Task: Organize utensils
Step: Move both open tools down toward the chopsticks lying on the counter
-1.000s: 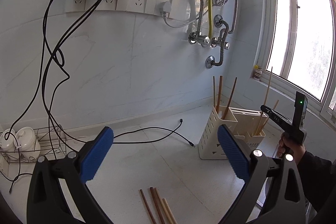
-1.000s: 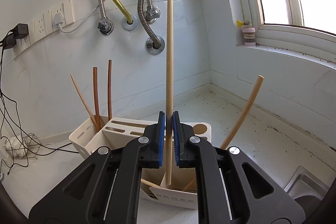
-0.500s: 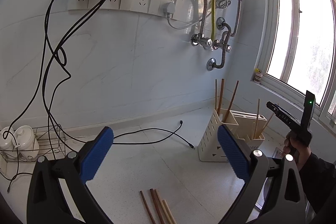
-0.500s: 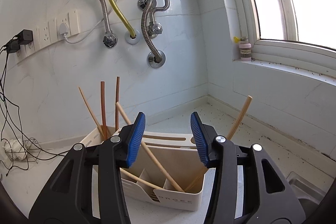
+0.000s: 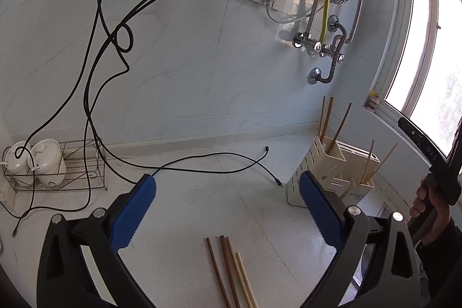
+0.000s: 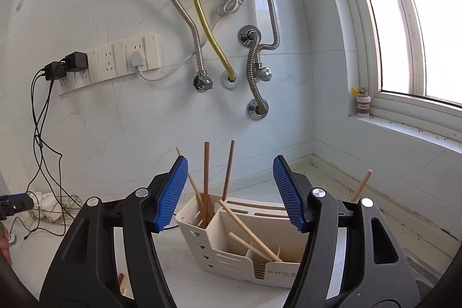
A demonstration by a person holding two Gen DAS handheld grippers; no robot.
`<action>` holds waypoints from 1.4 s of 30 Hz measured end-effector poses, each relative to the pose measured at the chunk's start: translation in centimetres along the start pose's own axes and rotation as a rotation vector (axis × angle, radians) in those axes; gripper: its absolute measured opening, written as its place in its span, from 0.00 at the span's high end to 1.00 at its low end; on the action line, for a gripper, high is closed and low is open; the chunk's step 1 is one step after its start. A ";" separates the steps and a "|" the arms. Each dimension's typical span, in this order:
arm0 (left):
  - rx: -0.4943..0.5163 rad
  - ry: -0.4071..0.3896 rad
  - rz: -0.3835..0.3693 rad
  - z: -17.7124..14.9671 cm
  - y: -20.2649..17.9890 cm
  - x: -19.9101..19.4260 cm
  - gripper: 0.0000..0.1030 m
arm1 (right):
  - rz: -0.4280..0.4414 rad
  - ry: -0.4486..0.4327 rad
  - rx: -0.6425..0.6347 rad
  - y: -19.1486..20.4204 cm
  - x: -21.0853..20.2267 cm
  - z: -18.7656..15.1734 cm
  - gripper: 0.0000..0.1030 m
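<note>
Chopsticks (image 5: 231,270): four loose ones lie flat, side by side, on the near counter (image 5: 187,210), between and just below the left gripper's (image 5: 228,210) pads. Others already stand in the holder (image 6: 245,247) at far right, three leaning in its tall back cell, pale ones slanting across the lower front cells.

Right gripper (image 6: 231,192): above the holder, jaws opening, nothing between the pads. Left gripper: jaws wide apart, empty, aimed down toward the loose four.

Judgement: next step is a pickup from the counter. To do it well, take one stick only, from the outer edge of the group, pads closing across its width. Grip near mid-length so it does not swing. Cable (image 5: 231,163) lies beyond, well apart; no snag expected.
</note>
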State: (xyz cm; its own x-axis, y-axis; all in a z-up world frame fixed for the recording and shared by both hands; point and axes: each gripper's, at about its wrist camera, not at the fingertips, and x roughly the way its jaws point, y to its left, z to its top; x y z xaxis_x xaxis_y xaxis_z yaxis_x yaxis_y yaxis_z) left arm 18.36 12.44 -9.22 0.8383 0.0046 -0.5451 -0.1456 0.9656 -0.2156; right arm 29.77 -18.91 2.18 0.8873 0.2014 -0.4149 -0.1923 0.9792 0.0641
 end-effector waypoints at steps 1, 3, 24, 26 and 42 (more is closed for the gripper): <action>-0.007 0.012 0.007 -0.3 0.3 -0.1 0.05 | 0.008 0.009 0.005 0.5 -0.1 -0.1 0.37; -0.023 0.038 0.019 -0.9 0.8 -0.1 0.05 | 0.037 0.044 0.026 1.6 -0.2 -0.5 0.34; -0.133 0.445 0.054 -10.2 4.2 3.5 0.05 | 0.149 0.705 0.075 10.4 4.5 -12.4 0.15; -0.152 0.484 0.053 -11.3 4.4 4.3 0.05 | 0.140 0.749 0.068 10.7 4.9 -13.5 0.15; 0.000 0.682 0.178 -15.2 2.2 10.1 0.05 | 0.103 0.865 0.017 10.5 5.1 -17.1 0.15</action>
State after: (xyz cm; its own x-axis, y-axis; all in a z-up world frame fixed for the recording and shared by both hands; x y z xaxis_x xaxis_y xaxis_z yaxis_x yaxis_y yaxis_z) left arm 18.52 10.64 -27.53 0.2851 -0.0018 -0.9585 -0.2498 0.9653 -0.0761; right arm 25.14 -7.97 -14.78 0.2342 0.2077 -0.9498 -0.2412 0.9588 0.1502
